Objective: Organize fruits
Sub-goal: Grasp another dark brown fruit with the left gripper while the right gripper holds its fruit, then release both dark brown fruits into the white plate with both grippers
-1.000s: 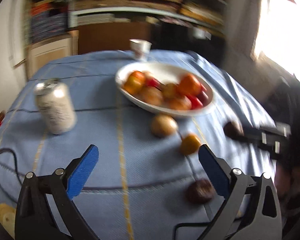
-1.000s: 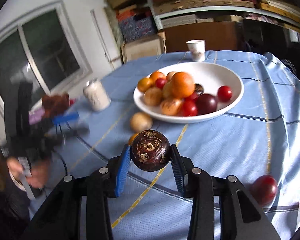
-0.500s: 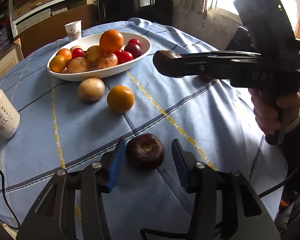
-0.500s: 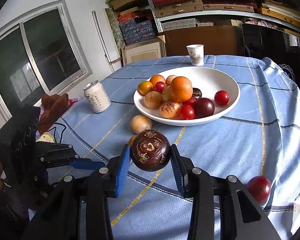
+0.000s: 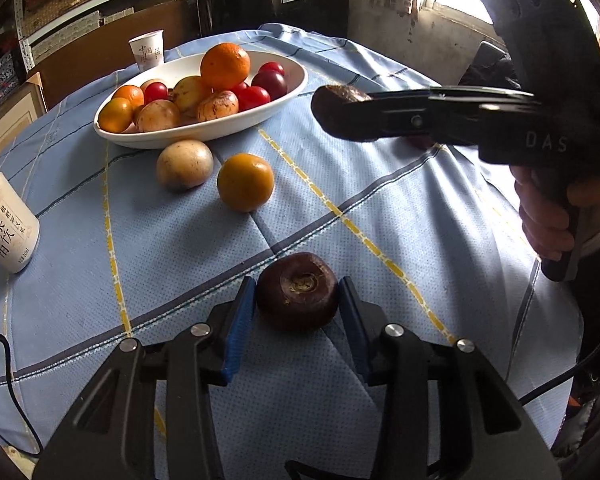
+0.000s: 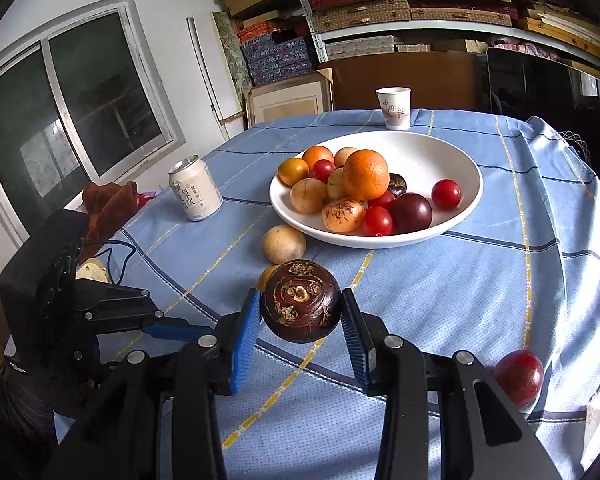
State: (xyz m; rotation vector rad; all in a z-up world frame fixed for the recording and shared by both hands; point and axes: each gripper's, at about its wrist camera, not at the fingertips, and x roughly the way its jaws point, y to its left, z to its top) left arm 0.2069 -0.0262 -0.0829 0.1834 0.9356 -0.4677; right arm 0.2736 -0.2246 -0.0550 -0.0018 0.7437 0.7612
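A white bowl (image 5: 292, 80) (image 6: 460, 160) holds several oranges, yellow fruits and red tomatoes. My left gripper (image 5: 298, 300) is shut on a dark brown mangosteen (image 5: 298, 292) that rests on the blue tablecloth; both blue pads touch its sides. My right gripper (image 6: 300, 320) is shut on a second dark mangosteen (image 6: 300, 300) and holds it above the table; it also shows in the left wrist view (image 5: 340, 114). A yellow-brown fruit (image 5: 184, 164) (image 6: 283, 244) and an orange (image 5: 245, 181) lie loose before the bowl. A red fruit (image 6: 518, 376) lies at the right.
A white drink can (image 5: 2, 224) (image 6: 195, 188) stands left of the bowl. A paper cup (image 5: 147, 50) (image 6: 394, 107) stands behind the bowl. A cable (image 5: 4, 380) runs along the table's left edge. Shelves and a window surround the table.
My left gripper swung to the near mangosteen, came down around it and closed until its pads touch it. My right gripper kept hold of its mangosteen and barely moved.
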